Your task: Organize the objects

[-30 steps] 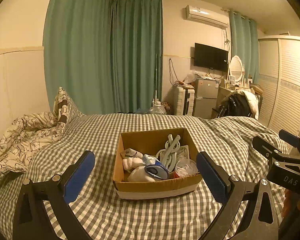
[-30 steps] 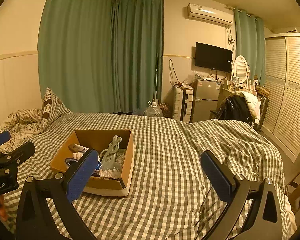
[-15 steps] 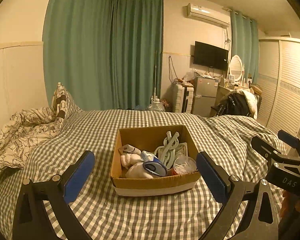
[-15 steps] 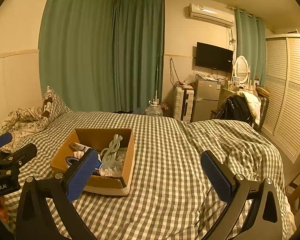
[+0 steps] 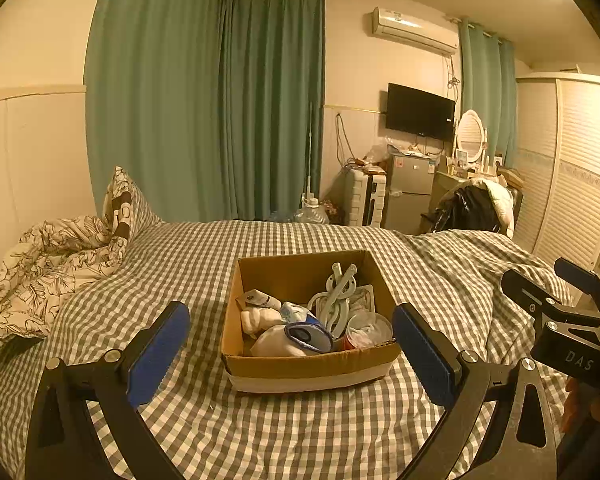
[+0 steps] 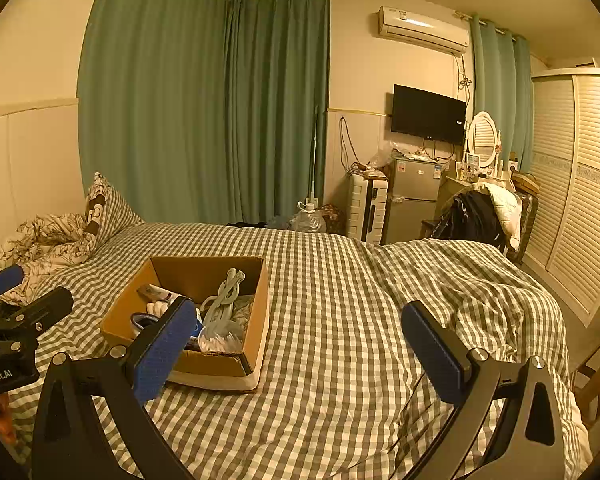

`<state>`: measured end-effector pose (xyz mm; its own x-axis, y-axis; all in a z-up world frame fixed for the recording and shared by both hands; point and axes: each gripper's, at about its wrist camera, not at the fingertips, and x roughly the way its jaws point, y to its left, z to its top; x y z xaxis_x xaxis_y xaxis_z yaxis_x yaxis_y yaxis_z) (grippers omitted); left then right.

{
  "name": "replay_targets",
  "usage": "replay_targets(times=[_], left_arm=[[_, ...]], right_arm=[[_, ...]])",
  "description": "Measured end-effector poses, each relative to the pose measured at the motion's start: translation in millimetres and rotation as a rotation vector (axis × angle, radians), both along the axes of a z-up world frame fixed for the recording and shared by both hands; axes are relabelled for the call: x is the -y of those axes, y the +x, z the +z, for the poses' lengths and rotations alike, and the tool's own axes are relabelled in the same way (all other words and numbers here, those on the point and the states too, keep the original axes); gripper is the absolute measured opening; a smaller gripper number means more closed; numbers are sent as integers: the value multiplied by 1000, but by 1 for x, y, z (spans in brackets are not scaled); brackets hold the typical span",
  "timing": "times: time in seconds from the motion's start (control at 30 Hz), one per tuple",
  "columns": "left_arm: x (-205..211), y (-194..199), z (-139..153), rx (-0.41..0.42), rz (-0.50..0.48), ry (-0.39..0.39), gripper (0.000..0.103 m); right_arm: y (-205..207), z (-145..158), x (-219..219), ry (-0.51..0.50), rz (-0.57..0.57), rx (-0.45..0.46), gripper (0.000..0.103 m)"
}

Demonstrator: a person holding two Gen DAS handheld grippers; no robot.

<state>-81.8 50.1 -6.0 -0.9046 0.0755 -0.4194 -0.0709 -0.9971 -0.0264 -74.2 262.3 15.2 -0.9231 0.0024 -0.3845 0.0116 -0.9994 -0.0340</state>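
Both grippers wide open, holding nothing, above checked bedspread (image 5: 204, 264).
Cardboard box (image 5: 308, 364) on bed, centred between fingers of left gripper (image 5: 292, 352); right gripper (image 6: 300, 348) further right, box near its left finger. Box filled: hanger (image 5: 338, 300), socks (image 5: 260, 318), cup (image 5: 366, 330).

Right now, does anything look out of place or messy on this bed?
Nothing is spilled or damaged. The cardboard box sits upright on the checked bedspread, its contents a loose jumble. A floral duvet lies crumpled by the wall. Both grippers are open and empty.
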Motion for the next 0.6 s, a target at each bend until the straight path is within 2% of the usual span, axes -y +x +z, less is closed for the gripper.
replay_targets(times=[0.6], left_arm=[[1, -1, -2, 13, -4, -2, 103]], right_arm=[[1, -2, 4, 2, 8, 4, 103]])
